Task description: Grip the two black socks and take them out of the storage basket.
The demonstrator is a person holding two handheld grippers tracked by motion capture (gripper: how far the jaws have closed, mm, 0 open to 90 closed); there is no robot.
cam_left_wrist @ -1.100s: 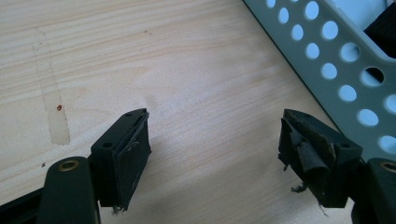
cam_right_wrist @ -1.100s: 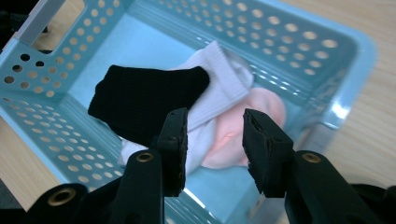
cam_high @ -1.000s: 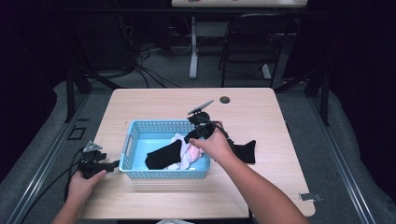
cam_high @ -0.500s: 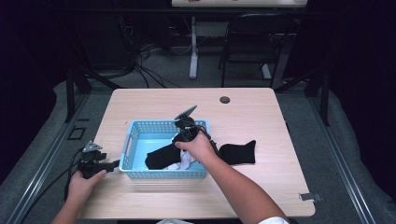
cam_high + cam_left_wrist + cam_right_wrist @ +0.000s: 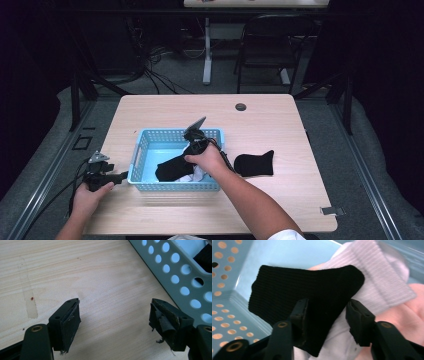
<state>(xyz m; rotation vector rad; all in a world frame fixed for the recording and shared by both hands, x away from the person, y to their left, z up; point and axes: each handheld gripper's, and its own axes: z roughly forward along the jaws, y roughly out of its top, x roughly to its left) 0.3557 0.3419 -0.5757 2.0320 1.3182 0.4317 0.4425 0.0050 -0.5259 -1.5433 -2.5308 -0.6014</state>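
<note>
A light blue perforated basket (image 5: 135,160) stands on the wooden table (image 5: 165,107). In it a black sock (image 5: 172,170) lies over white socks (image 5: 192,176). My right gripper (image 5: 191,159) reaches down into the basket. In the right gripper view, the right gripper (image 5: 327,312) straddles a corner of the black sock (image 5: 299,287); its jaws have just been closing a little and stand wide, not pressing. Under it lie a white sock (image 5: 382,272) and something pink (image 5: 412,305). My left gripper (image 5: 122,176) rests left of the basket, and the left gripper (image 5: 115,315) is open over bare wood beside the basket wall (image 5: 180,267).
A second black sock (image 5: 255,163) lies flat on the table right of the basket. A dark round grommet (image 5: 241,106) sits near the far edge. A black chair (image 5: 270,45) and cables stand beyond the table.
My right hand has moved left from beside the sock on the table and down into the basket, onto the black sock. The left gripper has stayed in place.
</note>
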